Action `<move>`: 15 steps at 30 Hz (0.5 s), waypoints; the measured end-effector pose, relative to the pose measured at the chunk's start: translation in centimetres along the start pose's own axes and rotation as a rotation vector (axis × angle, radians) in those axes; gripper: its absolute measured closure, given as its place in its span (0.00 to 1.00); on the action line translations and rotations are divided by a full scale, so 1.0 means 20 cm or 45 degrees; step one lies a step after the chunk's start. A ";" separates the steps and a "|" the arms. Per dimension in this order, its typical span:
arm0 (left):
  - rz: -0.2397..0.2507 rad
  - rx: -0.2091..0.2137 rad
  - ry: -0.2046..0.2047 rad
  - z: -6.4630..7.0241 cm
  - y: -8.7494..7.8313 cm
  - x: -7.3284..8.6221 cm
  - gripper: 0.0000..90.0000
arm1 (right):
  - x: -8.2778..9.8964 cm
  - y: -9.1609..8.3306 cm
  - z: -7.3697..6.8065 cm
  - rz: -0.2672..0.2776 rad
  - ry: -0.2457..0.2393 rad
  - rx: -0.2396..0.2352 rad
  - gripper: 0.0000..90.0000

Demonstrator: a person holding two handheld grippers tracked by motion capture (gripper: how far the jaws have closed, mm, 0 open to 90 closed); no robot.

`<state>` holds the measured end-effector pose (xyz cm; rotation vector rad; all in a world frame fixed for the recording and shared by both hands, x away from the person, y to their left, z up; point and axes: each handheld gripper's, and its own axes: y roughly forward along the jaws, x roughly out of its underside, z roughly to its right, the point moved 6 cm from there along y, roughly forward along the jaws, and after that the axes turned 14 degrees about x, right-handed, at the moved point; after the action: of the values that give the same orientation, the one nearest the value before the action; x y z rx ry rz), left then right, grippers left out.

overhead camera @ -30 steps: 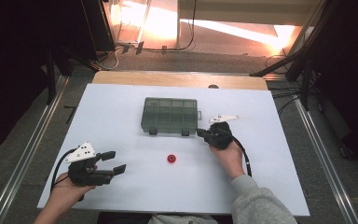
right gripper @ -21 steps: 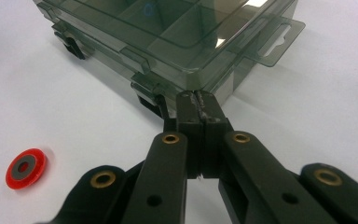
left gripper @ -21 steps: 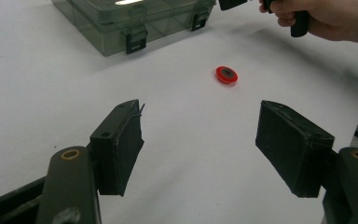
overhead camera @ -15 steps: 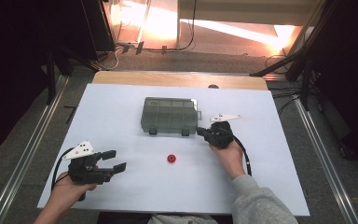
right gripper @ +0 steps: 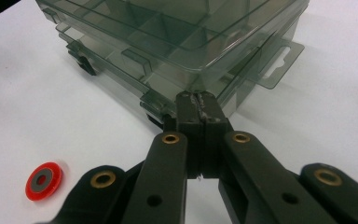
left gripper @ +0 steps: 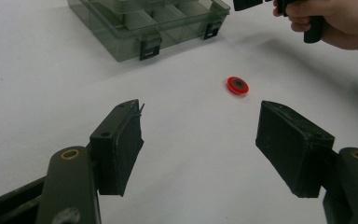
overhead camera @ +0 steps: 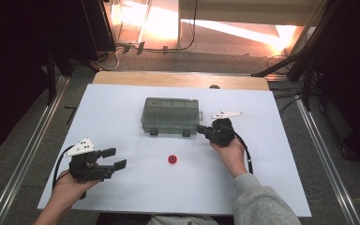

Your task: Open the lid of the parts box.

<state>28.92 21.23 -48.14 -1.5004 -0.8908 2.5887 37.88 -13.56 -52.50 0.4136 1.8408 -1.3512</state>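
Compartment box [overhead camera: 171,116]: smoky clear plastic, lid down, mid-table [overhead camera: 122,93]. Right gripper [overhead camera: 202,131]: jaws pressed together with nothing between, tips touching the box's near right corner by a latch. Red disc [overhead camera: 172,159]: flat on the table, between the hands. Left gripper [overhead camera: 114,158]: jaws wide, empty, disc well ahead of them.

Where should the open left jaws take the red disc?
By its rim, from straight above: the red disc lies flat on the white table, thin, with a dark centre, so probably only opposite edges offer purchase. The left gripper is open and apart from it; nothing crowds the disc.
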 end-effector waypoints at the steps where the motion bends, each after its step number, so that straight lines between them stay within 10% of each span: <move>1: -0.001 -0.003 0.005 0.00 0.00 0.00 0.34 | -0.01 0.00 0.00 0.006 0.002 -0.002 1.00; 15: -0.030 -0.028 0.016 -0.06 0.07 -0.05 0.34 | -0.03 0.00 0.00 -0.022 0.010 -0.022 1.00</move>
<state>30.83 20.40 -48.49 -1.5009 -0.9333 2.5586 38.37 -13.51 -51.99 0.3953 1.8651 -1.3465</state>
